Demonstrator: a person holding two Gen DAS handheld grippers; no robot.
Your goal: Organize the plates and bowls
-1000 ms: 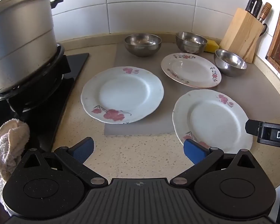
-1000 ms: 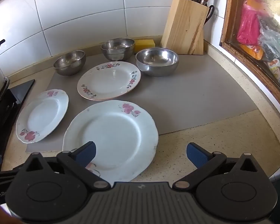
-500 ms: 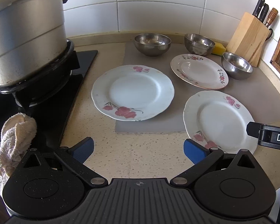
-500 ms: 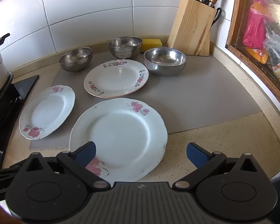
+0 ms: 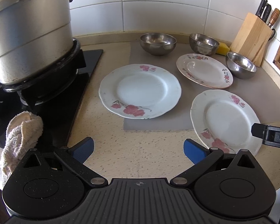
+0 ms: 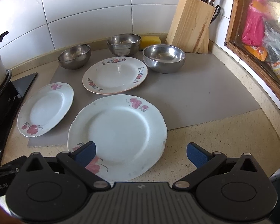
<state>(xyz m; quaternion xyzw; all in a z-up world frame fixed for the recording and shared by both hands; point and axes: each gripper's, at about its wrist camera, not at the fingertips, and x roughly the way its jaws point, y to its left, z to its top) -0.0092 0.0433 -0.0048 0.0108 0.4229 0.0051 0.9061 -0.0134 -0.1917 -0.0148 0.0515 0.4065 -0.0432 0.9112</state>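
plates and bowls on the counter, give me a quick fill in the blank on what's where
1. The counter holds ____ steel bowls, one being the left bowl.
2. The yellow sponge lies between the middle bowl and the ____.
3. The plate with the small flower border sits on the ____ mat.
4. Both the left gripper and right gripper are ____.

Missing words: three; knife block; grey; open

"DA" on right tongs [image 5: 270, 136]; "Robot.AI" on left tongs [image 6: 1, 185]

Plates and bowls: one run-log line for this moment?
left gripper: open, empty | right gripper: open, over near plate | plates: three, unstacked | bowls: three, apart | stage: nothing grasped
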